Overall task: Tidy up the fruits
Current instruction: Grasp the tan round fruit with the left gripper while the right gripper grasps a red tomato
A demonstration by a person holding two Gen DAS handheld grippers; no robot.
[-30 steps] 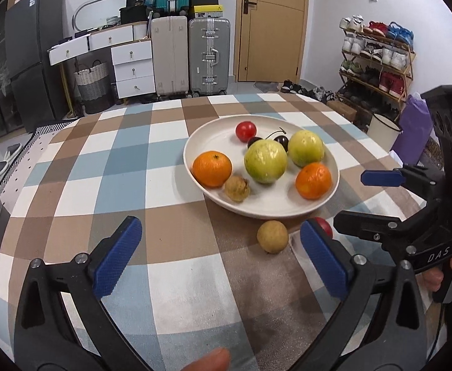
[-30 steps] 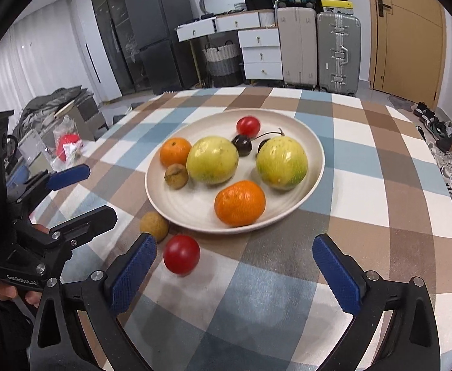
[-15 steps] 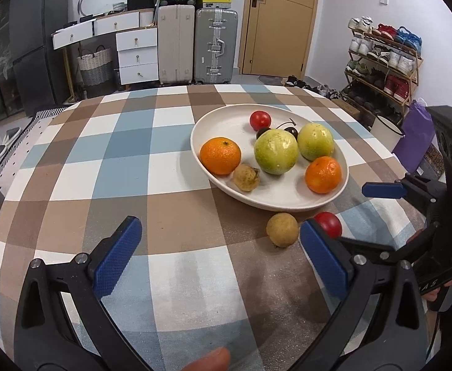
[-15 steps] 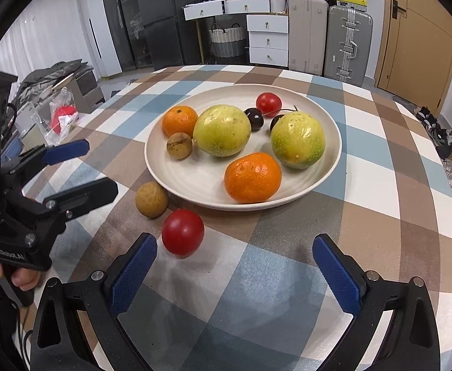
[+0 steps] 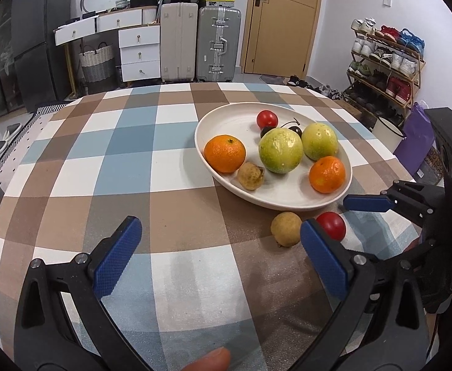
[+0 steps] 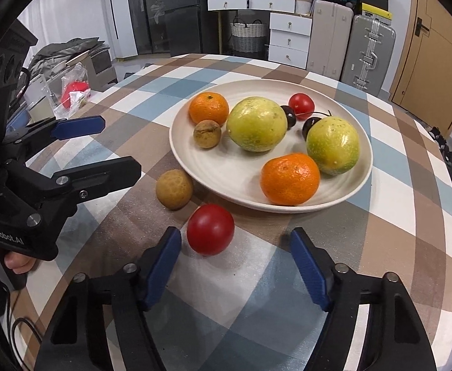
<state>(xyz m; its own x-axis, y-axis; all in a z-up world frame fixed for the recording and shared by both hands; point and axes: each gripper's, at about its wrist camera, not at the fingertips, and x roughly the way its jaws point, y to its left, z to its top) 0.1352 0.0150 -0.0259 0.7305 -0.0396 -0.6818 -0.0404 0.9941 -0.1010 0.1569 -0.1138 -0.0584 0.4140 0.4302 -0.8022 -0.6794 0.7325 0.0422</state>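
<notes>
Nearest the right wrist camera, the right tool (image 6: 235,249) has its blue-padded jaws closing around a small round red tomato (image 6: 210,228) that sits on the checked brown, blue and white cloth of the tabletop (image 6: 256,293); the tomato lies between the pads, close to the left one, and neither pad presses on it. Just beside the tomato, to its left and slightly farther off, lies a round tan longan (image 6: 174,189), close to the rim of the plate. The left tool (image 5: 219,258) hangs released over bare cloth, jaws wide, nothing between them. Beyond the loose fruit stands a cream oval ceramic plate (image 6: 343,196) carrying two oranges, two yellow-green guavas, a second longan, dark cherries and another small tomato.
</notes>
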